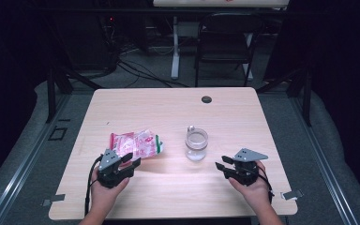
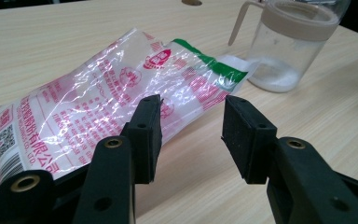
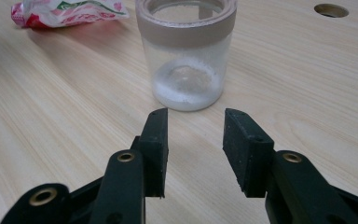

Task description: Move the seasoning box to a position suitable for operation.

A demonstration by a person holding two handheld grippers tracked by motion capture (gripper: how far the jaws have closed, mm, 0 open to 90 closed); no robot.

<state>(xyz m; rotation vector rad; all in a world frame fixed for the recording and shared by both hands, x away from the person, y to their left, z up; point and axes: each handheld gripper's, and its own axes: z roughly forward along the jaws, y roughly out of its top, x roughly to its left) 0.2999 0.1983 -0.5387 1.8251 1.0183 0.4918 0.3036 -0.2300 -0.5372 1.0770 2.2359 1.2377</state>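
A lab-like workroom is showing here. A black folding metal chair (image 1: pixel 225 40) is standing behind the pale wooden table (image 1: pixel 168 108), with dark tangled cables (image 1: pixel 136 68) trailing across the grey floor (image 1: pixel 159 70).

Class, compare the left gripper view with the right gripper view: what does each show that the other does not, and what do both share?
Left gripper view: barcode on the crinkled clear plastic bag with pink print, and the jar's spoon handle. Right gripper view: the clear glass jar with beige collar seen straight ahead, open right gripper before it. Shared: bag, jar, light wooden table, table hole.
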